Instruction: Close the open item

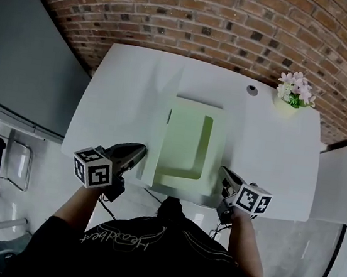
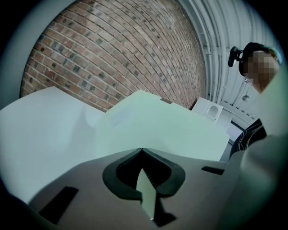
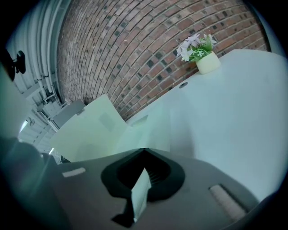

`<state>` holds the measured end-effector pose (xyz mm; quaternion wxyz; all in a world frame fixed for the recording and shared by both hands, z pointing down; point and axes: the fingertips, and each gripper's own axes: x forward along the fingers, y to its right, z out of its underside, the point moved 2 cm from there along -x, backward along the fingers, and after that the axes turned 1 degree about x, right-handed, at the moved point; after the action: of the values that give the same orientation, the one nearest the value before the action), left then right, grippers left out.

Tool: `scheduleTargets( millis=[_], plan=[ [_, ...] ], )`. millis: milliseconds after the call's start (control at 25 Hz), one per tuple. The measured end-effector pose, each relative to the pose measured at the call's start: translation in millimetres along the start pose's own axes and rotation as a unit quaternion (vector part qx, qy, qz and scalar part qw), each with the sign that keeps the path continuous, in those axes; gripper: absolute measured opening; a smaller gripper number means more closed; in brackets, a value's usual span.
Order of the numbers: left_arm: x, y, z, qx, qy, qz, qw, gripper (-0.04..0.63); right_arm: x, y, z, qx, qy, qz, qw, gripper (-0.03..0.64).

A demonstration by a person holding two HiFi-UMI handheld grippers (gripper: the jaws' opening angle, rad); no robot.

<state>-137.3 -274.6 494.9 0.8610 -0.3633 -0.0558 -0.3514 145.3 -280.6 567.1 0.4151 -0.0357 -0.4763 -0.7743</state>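
Observation:
A pale green cardboard box (image 1: 188, 144) lies open in the middle of the white table (image 1: 273, 148), its flaps spread. One long flap (image 1: 156, 142) stands up on its left side. My left gripper (image 1: 141, 151) is shut at the near end of that flap, and in the left gripper view the jaws (image 2: 141, 149) meet with the flap (image 2: 157, 128) filling the space just ahead. My right gripper (image 1: 222, 170) is shut by the box's near right corner. In the right gripper view the gripper (image 3: 143, 149) points at the box (image 3: 148, 130) and the raised flap (image 3: 87, 130).
A small pot of pink flowers (image 1: 294, 91) stands at the table's far right corner, with a round cable hole (image 1: 251, 90) beside it. A brick wall (image 1: 208, 19) runs behind the table. A chair (image 1: 15, 161) stands on the floor to the left.

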Motion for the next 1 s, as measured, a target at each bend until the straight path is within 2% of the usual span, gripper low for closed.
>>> scheduleTargets(
  millis=[1000],
  plan=[
    [37, 13, 15, 0.003, -0.056, 0.015, 0.9983, 0.003, 9, 17, 6, 0.024, -0.012, -0.003, 1.000, 0.003]
  ],
)
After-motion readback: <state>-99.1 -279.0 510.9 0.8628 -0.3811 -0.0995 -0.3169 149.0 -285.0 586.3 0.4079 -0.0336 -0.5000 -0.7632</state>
